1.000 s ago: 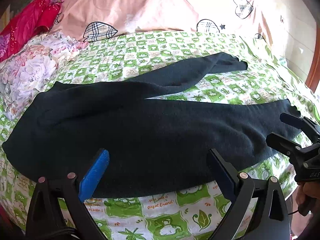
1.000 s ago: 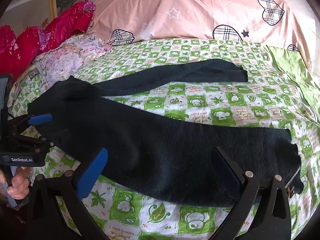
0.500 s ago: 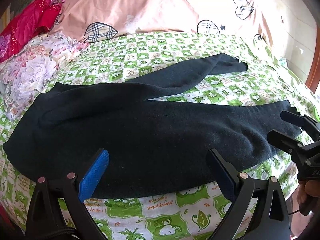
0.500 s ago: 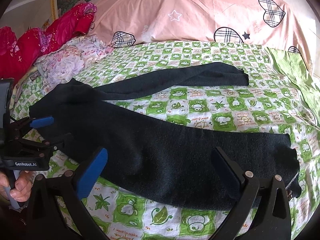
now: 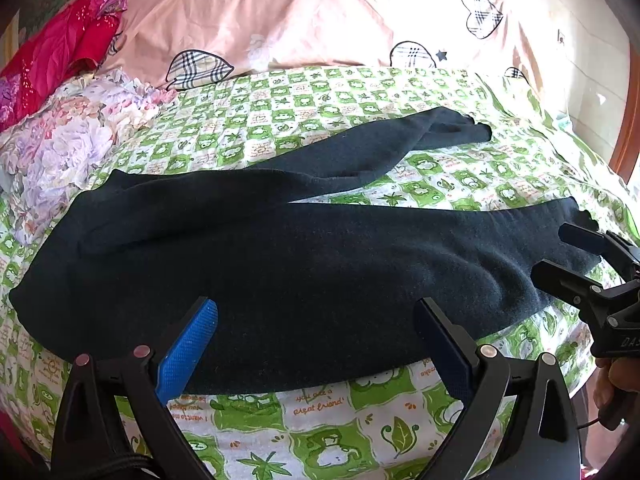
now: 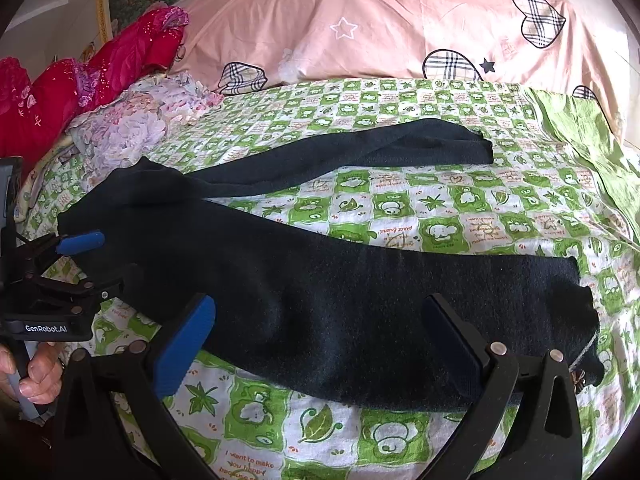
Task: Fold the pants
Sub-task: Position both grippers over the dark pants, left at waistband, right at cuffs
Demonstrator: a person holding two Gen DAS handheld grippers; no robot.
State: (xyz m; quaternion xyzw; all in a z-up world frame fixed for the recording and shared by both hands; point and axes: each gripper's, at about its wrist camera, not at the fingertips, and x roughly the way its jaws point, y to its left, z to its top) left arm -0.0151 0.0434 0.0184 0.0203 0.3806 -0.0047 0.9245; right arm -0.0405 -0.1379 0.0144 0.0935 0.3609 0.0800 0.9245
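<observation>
Dark pants (image 5: 304, 264) lie spread flat across the bed, waist at the left, two legs fanned apart toward the right; they also show in the right wrist view (image 6: 340, 300). My left gripper (image 5: 316, 344) is open and empty, hovering over the near leg close to the waist. It shows at the left of the right wrist view (image 6: 86, 260). My right gripper (image 6: 320, 344) is open and empty over the near leg close to its cuff (image 6: 576, 312). It shows at the right of the left wrist view (image 5: 560, 254).
The bed has a green and white patterned sheet (image 5: 320, 96). A pink quilt with heart prints (image 5: 320, 12) lies at the back. Floral (image 5: 68, 136) and red (image 5: 52, 52) bedding are piled at the back left. A green cloth (image 6: 584, 128) lies at the right.
Both grippers have drifted slightly back from the pants, which sit a little farther off. The pants have not moved and nothing was grasped.
</observation>
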